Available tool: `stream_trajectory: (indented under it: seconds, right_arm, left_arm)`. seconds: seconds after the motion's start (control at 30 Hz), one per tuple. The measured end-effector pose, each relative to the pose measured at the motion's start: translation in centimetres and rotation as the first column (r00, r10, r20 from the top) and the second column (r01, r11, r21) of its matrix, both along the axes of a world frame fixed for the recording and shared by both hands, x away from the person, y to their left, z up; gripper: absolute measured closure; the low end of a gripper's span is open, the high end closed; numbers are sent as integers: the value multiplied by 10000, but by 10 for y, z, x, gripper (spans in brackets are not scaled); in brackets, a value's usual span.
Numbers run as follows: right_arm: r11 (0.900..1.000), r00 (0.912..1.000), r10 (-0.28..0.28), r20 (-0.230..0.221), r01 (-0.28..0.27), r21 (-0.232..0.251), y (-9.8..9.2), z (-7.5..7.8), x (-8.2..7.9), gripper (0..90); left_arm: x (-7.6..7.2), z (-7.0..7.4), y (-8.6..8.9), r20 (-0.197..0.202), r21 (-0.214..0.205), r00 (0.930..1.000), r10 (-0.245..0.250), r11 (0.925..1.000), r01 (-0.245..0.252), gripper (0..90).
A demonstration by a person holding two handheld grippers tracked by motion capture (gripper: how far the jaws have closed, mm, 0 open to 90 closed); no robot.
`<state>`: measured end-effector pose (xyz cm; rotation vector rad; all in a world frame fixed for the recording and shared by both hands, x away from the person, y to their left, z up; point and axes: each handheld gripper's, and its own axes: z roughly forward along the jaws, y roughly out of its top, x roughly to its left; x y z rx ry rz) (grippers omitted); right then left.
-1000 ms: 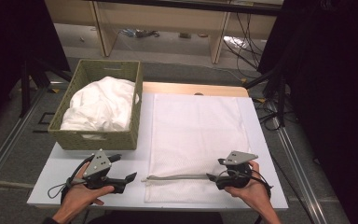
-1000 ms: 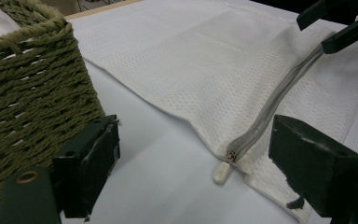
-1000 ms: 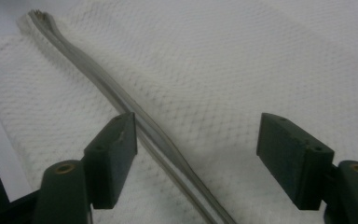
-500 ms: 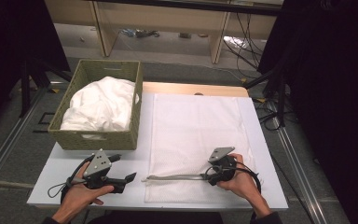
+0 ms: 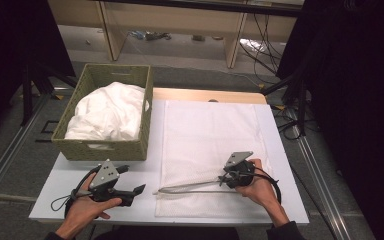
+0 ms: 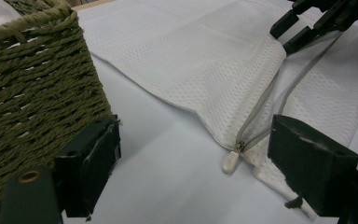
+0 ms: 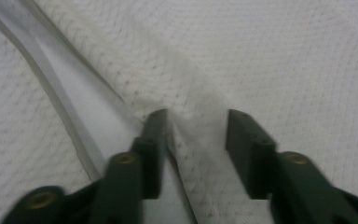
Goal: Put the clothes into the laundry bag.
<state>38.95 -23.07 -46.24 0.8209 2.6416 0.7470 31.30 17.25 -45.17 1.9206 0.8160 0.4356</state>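
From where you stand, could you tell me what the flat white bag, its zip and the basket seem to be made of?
The bag looks like white synthetic mesh, matt: rows of tiny holes show across it. Its zip seems to be grey plastic coil on translucent tape, with a pale, probably plastic pull tab. The basket looks woven from twisted olive-green cord, perhaps paper rope or seagrass; the rough plaited strands show plainly.

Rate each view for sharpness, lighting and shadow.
High view: table evenly lit, surroundings black, slightly soft. Left gripper view: sharp on the zipper pull and basket, its own jaws blurred. Right gripper view: mesh bag soft and washed out, shadow under the fold between the right gripper jaws.
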Motion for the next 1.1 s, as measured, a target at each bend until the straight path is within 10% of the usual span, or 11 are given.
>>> stream_trajectory:
  seconds: [0.1, 0.2, 0.4, 0.73, 1.1]
  right_arm:
    - [9997, 9995, 184, -266, -180, 163, 4, -8, 5, 297]
    - [9996, 9989, 282, -370, -282, 10, 5, -11, 10, 310]
    - [9978, 9945, 632, -835, -615, 226, 2, -6, 23, 825]
    - [9992, 9915, 340, 1256, -313, -233, 3, 21, 18, 897]
    - [9991, 9825, 413, 1814, -426, 32, 6, 36, 14, 897]
  left_arm:
    - [0, 0, 0, -39, -7, 10000, 10, 10000, -10, 168]
    - [0, 0, -1, -103, -57, 9999, 66, 10000, -66, 169]
    - [0, 0, 0, -29, 0, 10000, -1, 10000, 1, 172]
    - [2, 6, 4, -66, -210, 9996, 293, 9993, -294, 176]
    - [43, 68, 32, 183, -49, 9848, 1727, 9850, -1726, 170]
